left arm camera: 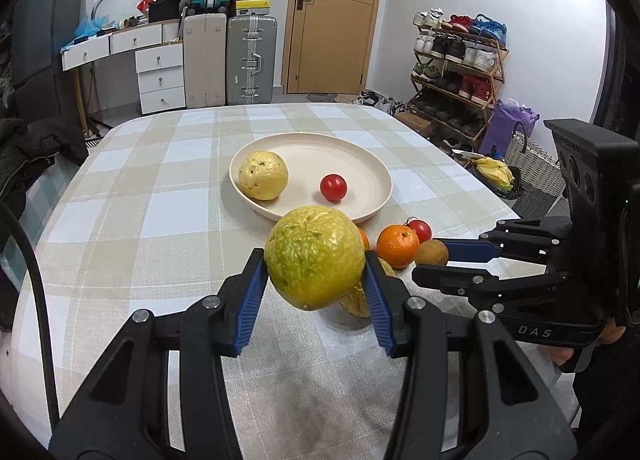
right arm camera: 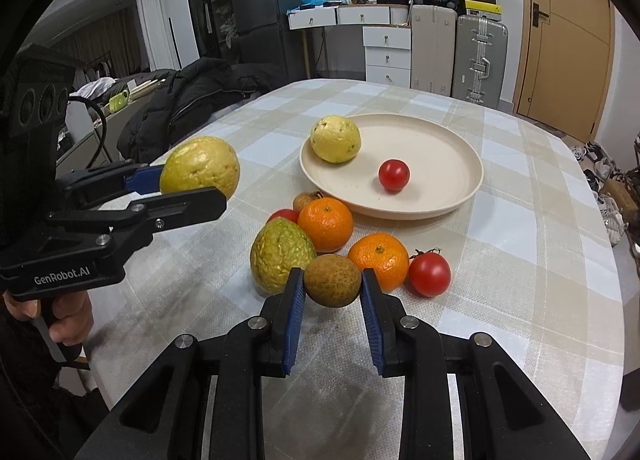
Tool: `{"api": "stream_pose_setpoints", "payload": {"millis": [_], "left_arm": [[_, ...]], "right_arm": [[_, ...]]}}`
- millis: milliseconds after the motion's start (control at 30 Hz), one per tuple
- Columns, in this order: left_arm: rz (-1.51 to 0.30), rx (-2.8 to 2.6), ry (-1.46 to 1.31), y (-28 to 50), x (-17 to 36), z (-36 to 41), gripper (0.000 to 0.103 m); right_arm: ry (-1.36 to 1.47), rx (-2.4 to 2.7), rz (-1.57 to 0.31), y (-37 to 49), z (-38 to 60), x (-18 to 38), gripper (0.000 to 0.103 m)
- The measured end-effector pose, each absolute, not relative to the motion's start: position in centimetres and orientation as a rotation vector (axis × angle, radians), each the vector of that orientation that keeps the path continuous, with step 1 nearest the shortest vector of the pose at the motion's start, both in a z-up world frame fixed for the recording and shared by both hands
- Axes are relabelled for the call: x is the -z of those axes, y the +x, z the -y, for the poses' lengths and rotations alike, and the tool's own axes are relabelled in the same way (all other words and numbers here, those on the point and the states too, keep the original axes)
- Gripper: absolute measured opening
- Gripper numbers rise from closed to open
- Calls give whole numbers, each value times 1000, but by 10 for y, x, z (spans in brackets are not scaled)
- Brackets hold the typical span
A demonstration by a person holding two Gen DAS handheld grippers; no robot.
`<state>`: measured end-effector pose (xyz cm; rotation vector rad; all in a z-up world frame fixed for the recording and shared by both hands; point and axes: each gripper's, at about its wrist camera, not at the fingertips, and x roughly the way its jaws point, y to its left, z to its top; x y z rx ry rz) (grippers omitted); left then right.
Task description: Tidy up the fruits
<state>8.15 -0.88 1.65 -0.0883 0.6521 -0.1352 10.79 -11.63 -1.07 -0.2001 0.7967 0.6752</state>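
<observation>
Both grippers clamped on fruit

The left gripper (left arm camera: 315,260) is raised off the table, its blue pads (left arm camera: 250,300) pressed on either side of a guava (left arm camera: 314,256); a hand (right arm camera: 60,316) grips its handle from below. The right gripper (right arm camera: 332,280) sits low and level, just beside the left, its fingers (right arm camera: 294,300) closed against a small brown fruit (right arm camera: 332,280).

Both views are bright and evenly lit by soft indoor light, sharp at the centre. Fisheye distortion bends the room at the edges, and dark vignetting fills the corners. Soft shadows lie on the bench (left arm camera: 160,196) under the fruit; the plate (right arm camera: 440,164) shows no glare.
</observation>
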Motion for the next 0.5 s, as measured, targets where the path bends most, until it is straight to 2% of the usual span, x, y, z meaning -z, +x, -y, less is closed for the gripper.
{"api": "stream_pose_setpoints", "payload": {"millis": [500], "left_arm": [[-632, 103, -102, 91, -20, 2, 45]], "right_arm": [[-149, -657, -734, 111, 125, -2, 29]]}}
